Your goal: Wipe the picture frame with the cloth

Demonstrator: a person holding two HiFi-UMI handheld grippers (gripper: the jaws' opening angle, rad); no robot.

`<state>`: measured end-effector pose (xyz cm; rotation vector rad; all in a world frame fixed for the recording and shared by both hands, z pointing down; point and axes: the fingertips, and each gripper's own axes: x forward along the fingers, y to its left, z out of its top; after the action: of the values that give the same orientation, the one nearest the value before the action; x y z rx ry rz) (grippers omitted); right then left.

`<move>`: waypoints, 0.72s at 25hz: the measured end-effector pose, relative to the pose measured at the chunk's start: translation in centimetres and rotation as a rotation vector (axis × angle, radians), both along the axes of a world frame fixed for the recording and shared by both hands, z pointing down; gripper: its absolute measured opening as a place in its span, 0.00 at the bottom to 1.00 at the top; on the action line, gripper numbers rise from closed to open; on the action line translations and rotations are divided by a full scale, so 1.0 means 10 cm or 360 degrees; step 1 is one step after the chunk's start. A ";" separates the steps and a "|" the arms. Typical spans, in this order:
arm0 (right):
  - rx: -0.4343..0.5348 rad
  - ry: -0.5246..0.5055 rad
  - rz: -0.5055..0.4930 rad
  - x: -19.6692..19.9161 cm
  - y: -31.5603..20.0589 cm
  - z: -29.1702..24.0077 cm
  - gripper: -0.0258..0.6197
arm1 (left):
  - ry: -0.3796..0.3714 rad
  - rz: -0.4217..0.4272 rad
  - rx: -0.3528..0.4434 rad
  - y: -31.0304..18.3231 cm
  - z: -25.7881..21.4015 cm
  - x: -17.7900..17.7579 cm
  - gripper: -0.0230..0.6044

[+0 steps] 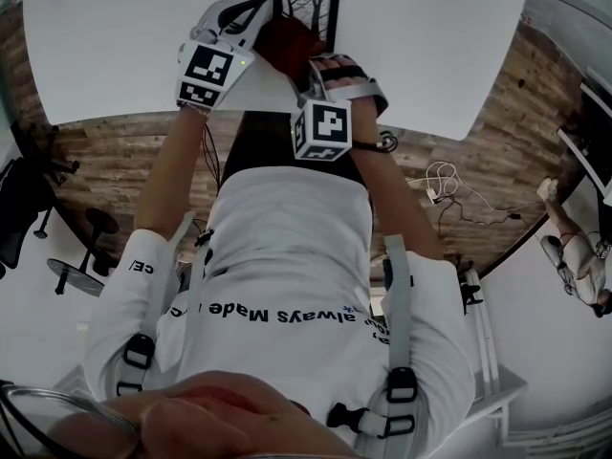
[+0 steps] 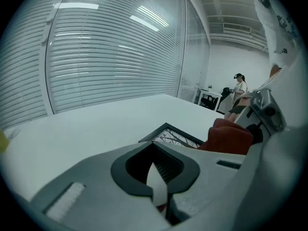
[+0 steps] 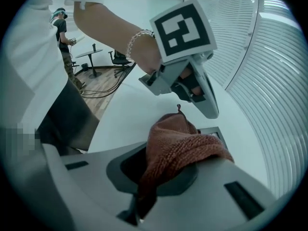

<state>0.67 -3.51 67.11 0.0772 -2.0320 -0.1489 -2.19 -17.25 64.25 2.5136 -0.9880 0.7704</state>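
A black picture frame [image 1: 308, 6] with a bare-tree print lies flat on the white table [image 1: 430, 36], near its far edge. My right gripper [image 1: 302, 65] is shut on a dark red cloth [image 1: 285, 41]. The bunched cloth sits over the frame's near left corner. In the right gripper view the cloth [image 3: 180, 146] bulges out of the jaws and hides most of the frame [image 3: 214, 131]. My left gripper [image 1: 254, 10] hovers just left of the frame with its jaws together and nothing held. In the left gripper view the frame [image 2: 174, 135] and cloth [image 2: 230, 137] lie ahead to the right.
The table's curved near edge [image 1: 143, 120] runs close to the person's body. Beyond it is wood floor with loose cables [image 1: 449, 194] and a dark chair [image 1: 29, 199] at the left. Window blinds [image 2: 110, 52] stand behind the table. A person [image 2: 237, 93] stands far off.
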 end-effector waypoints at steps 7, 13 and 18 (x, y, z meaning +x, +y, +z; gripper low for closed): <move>-0.0160 0.0058 -0.0155 0.16 0.20 -0.45 0.07 | -0.0117 0.0158 -0.0068 -0.17 0.22 0.10 0.04; 0.0226 0.0000 0.0306 0.52 -0.82 -1.09 0.07 | -0.0172 0.0282 -0.0059 -0.36 0.25 0.15 0.04; 0.0399 0.0053 0.0488 0.45 -1.58 -0.76 0.07 | -0.0232 0.0354 -0.0044 -0.37 0.32 0.20 0.04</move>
<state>5.18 -19.29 59.51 0.5369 -1.9335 -0.2086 -0.16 -20.91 67.42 2.6027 -0.7428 1.0372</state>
